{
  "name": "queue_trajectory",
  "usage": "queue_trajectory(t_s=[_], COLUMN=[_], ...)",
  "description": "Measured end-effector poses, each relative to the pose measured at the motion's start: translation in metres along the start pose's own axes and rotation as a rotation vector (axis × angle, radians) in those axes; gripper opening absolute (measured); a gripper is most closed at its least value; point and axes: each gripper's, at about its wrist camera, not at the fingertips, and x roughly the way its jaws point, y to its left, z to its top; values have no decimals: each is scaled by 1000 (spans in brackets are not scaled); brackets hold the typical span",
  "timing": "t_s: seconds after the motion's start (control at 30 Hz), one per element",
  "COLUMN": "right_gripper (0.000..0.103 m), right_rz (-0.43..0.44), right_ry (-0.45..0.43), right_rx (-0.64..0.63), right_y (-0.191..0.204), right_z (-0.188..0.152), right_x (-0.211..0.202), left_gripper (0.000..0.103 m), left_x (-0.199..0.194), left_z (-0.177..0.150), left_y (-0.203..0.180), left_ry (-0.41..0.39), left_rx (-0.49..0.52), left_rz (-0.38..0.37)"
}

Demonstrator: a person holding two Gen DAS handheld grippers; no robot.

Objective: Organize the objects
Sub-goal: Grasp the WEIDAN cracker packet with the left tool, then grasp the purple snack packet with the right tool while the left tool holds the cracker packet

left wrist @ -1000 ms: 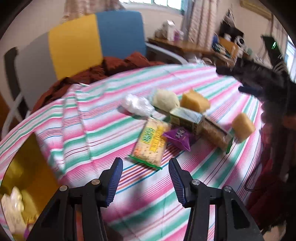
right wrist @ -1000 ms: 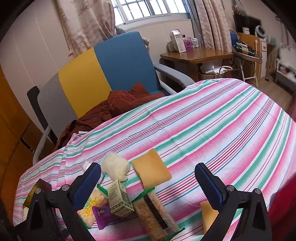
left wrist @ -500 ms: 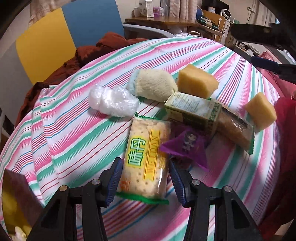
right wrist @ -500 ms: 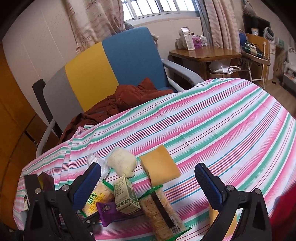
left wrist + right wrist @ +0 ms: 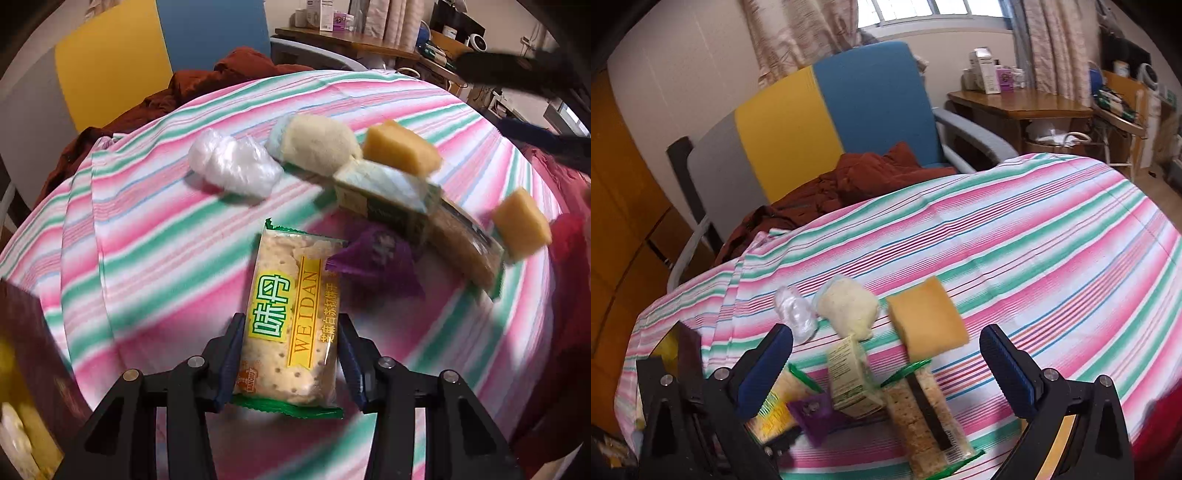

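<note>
A cracker packet [image 5: 291,314] with yellow and green print lies on the striped tablecloth [image 5: 147,240]. My left gripper [image 5: 290,354] is open, with a blue finger close on each side of the packet's near end. Beyond it lie a purple packet [image 5: 373,254], a green carton [image 5: 384,201], a long cracker packet [image 5: 465,247], two yellow sponges [image 5: 400,151] [image 5: 521,225], a cream cloth bundle [image 5: 317,147] and a crumpled white plastic bag [image 5: 232,168]. My right gripper [image 5: 886,332] hangs wide open above the same pile, holding nothing.
A dark box with a yellow inside [image 5: 22,350] stands at the table's left edge. A chair in grey, yellow and blue [image 5: 849,110] with a rust-red cloth [image 5: 857,177] on it is behind the table. A wooden desk [image 5: 1015,103] stands at the far right.
My left gripper has moved forward and down until its fingers flank the cracker packet. The right gripper has drifted slightly and stays wide open.
</note>
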Motion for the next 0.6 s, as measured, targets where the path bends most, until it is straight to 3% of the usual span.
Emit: queue_trajectory(t_s=[0.1,0.23,0.37,0.43,0.5,0.6], right_gripper=[102,102,100,93,75,70], right_rz=[107,323,315,278,256,209], right_ry=[27,109,199,254,300,384], right_rx=[-7,-5,-49,-81,-109,-172], right_y=[5,14,24,30,33,37], right_z=[-2,-6,-17,-25,-30,-43], right_x=[1,6,16,25,32,47], left_gripper=[48,48,48,48,48,48], left_x=[-9,-23,-28,-31,-33,-35], left_z=[-19,-48,-65,-70,-73,-78], left_y=[-14,-33,-36,-34,-31,-29], left_ry=[-12,-41,-66,-73,-77,-87], left_rx=[18,62,57,43,29,17], left_rz=[-7,-2,-14,-17,-21,-22])
